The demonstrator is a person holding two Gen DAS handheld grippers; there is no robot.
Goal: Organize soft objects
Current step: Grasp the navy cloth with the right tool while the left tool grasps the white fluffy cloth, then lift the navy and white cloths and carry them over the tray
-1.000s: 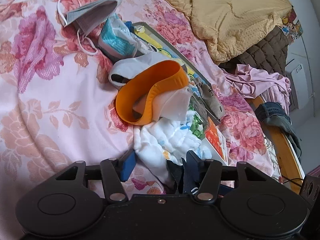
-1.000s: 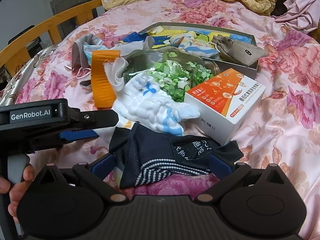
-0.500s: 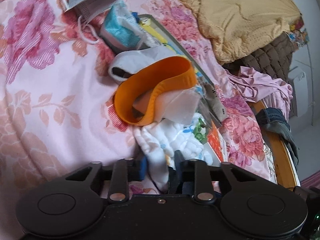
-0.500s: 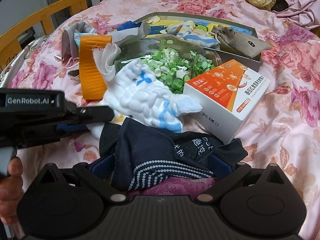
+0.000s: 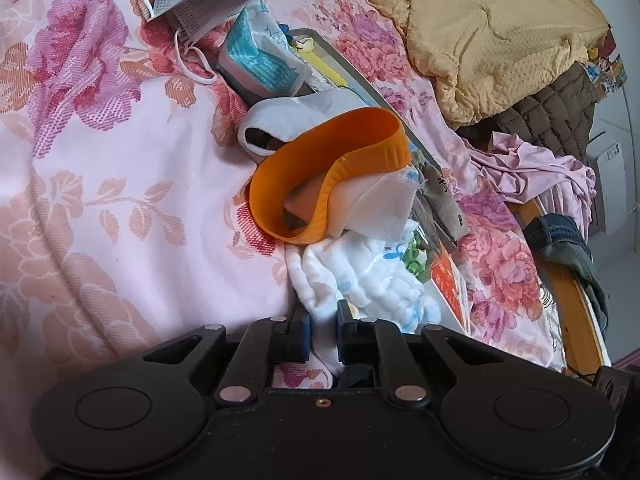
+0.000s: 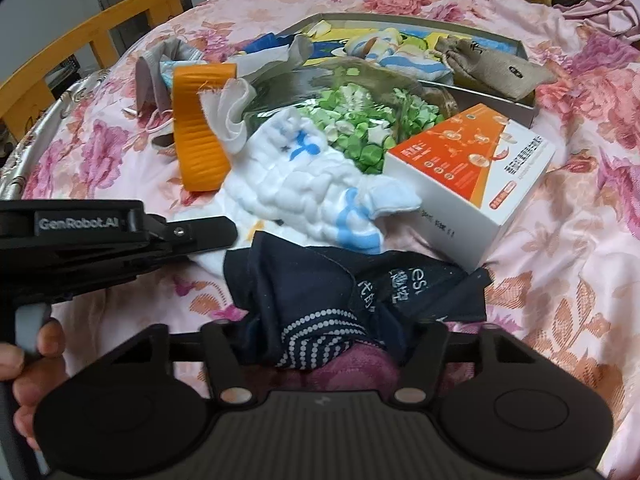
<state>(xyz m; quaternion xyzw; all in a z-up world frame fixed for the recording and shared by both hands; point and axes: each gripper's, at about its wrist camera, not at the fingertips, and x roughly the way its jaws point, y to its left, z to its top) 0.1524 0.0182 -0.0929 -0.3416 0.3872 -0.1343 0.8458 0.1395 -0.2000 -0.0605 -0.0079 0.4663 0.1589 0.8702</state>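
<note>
Both grippers had just been closing: left gripper (image 5: 323,334) pinched the white cloth (image 5: 352,280); right gripper (image 6: 326,346) probably gripped the dark sock (image 6: 320,292). Lifting them apart came next.

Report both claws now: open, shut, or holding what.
Left claw: shut on the white muslin cloth.
Right claw: just been closing around the dark navy cloth; firm grip cannot be told.

R gripper (image 6: 324,340) fingers hidden under navy cloth (image 6: 320,288); box (image 6: 472,184) text too blurred to read; person's hand (image 6: 24,376) cut off at frame edge.
</note>
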